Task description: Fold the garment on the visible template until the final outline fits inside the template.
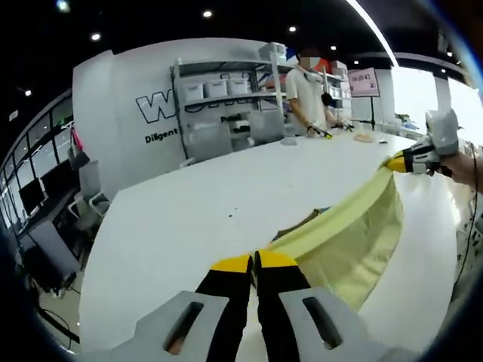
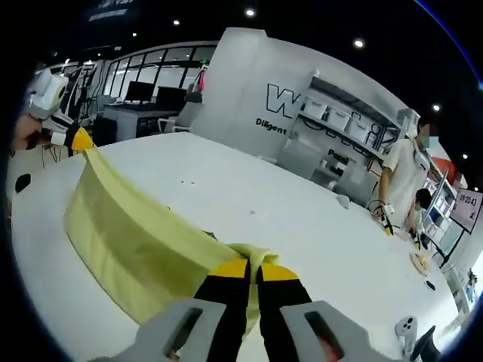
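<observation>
Left tool [image 1: 253,262]: jaws closed together, pinching one end of the yellow garment's top edge.
Right tool [image 2: 253,268]: jaws likewise narrow and clamped on the opposite end of that edge; it also shows at the right of the left gripper view, a hand behind it.
Garment [image 1: 355,237]: pale yellow cloth, raised above the white desk [image 1: 196,219]. Top edge is drawn taut between the two tools; the rest hangs as a curtain, its lower edge looking near or at the desk surface.
Reason for hold: judged to be tension across the edge so the cloth hangs flat and can be laid down without wrinkles.
Template: a dark shape [image 1: 298,225] shows just behind the cloth in the left gripper view; cannot tell if this is the template.
Task stage: garment off the desk, no fold visible yet.
Surroundings: a person [image 1: 308,90] stands at the desk's far end beside shelving [image 1: 226,94].
</observation>
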The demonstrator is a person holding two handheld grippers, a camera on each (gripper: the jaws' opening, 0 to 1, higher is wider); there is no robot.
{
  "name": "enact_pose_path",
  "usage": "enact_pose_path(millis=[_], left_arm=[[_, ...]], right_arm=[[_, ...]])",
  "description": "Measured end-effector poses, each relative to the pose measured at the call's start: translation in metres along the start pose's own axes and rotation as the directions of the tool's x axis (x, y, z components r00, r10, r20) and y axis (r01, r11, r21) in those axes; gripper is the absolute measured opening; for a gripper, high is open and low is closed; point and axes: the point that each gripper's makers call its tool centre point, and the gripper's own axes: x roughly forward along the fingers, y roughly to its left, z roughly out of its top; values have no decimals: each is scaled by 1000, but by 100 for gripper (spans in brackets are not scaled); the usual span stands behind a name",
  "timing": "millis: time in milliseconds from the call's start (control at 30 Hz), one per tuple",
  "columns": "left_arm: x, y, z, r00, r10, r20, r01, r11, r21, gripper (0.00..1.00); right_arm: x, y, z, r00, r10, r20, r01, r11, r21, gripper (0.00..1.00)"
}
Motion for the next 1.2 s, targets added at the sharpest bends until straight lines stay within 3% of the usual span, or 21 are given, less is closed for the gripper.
enact_pose_path(millis=[133,267,367,600,633,667,733,933,1200], left_arm=[[11,2,-8,1000,3,-23,-3,1000,23,4],[27,5,-17,999,-3,-52,0,998,-61,3],[34,7,-22,998,1,-62,-5,997,-76,3],[52,9,-41,993,14,-114,-18,999,-40,3],[54,9,-42,993,15,-117,-20,999,-35,3],[56,11,-46,991,16,-129,-20,999,-31,3],[60,10,-52,989,8,-145,-14,999,-44,3],[67,7,-64,983,3,-182,-8,1000,-25,3],[85,15,-73,978,14,-209,-9,1000,25,3]], right_arm=[[8,1,-2,1000,1,-4,-1,1000,-8,0],[21,-1,-8,1000,1,-21,-1,1000,-2,0],[30,0,-13,999,4,-32,-3,1000,16,0],[57,3,-27,997,29,-69,-30,999,-10,0],[58,3,-27,997,33,-68,-32,999,5,0],[60,4,-28,997,42,-65,-37,997,72,0],[68,6,-37,995,52,-90,-50,998,27,0],[81,9,-50,990,70,-122,-64,997,48,0],[93,14,-55,985,84,-148,-83,996,15,0]])
